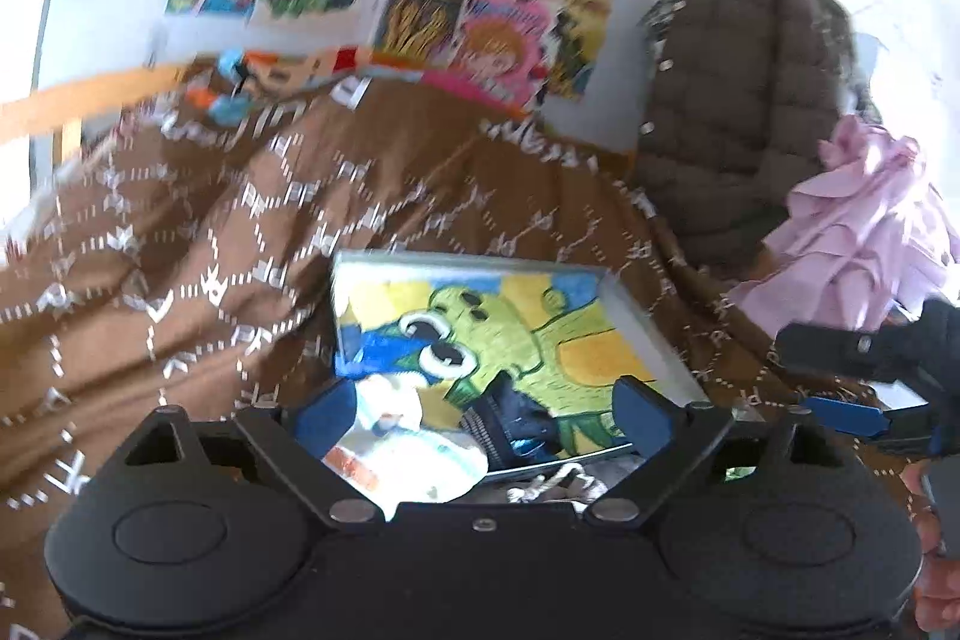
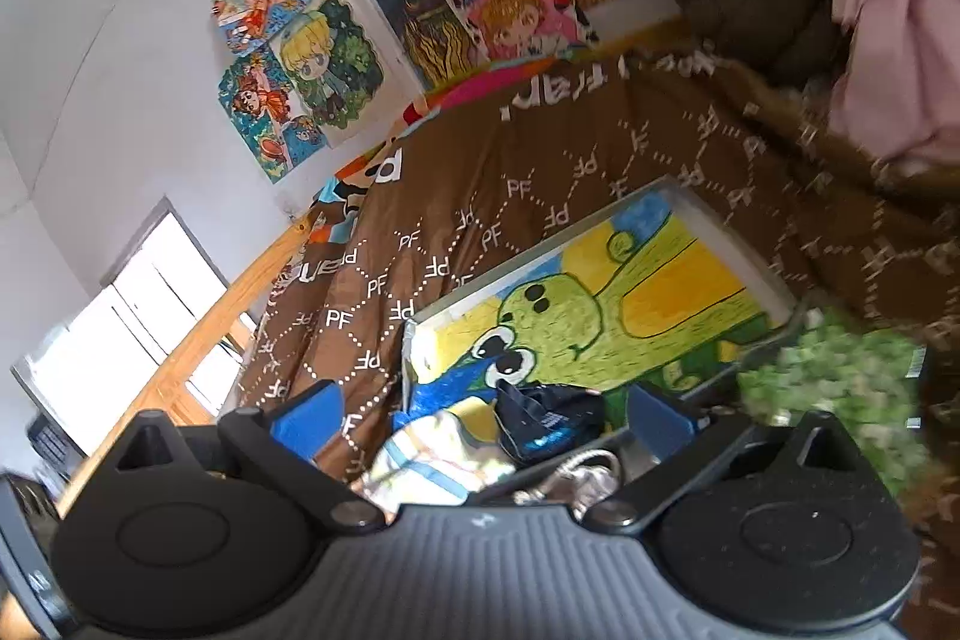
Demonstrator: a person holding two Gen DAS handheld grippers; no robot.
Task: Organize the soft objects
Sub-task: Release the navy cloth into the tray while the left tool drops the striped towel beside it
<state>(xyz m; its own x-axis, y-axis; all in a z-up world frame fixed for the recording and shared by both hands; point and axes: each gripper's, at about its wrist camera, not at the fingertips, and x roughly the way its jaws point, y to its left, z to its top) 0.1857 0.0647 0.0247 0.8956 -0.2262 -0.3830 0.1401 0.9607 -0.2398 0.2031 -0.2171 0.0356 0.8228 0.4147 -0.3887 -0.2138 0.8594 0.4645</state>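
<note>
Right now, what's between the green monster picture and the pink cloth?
Only the brown blanket, patterned with white letters. The right wrist view shows it best: it runs from the green monster picture up to the pink cloth.

White striped cloth [image 1: 414, 436] and dark navy cloth [image 1: 510, 424] crumpled side by side in painted box [image 1: 636, 304], just ahead of open jaws, untouched.

L gripper [image 1: 483, 409]: jaws wide apart, blue pads [image 1: 321, 409] splayed, nothing between them, aimed slightly downward over the near end of the painted box [image 1: 630, 304]. R gripper [image 2: 483, 415]: jaws also spread wide, empty, same downward tilt, over the box's near end. In L view, R gripper sits right of the box; fingers of a hand [image 1: 933, 595] show at its edge.
</note>
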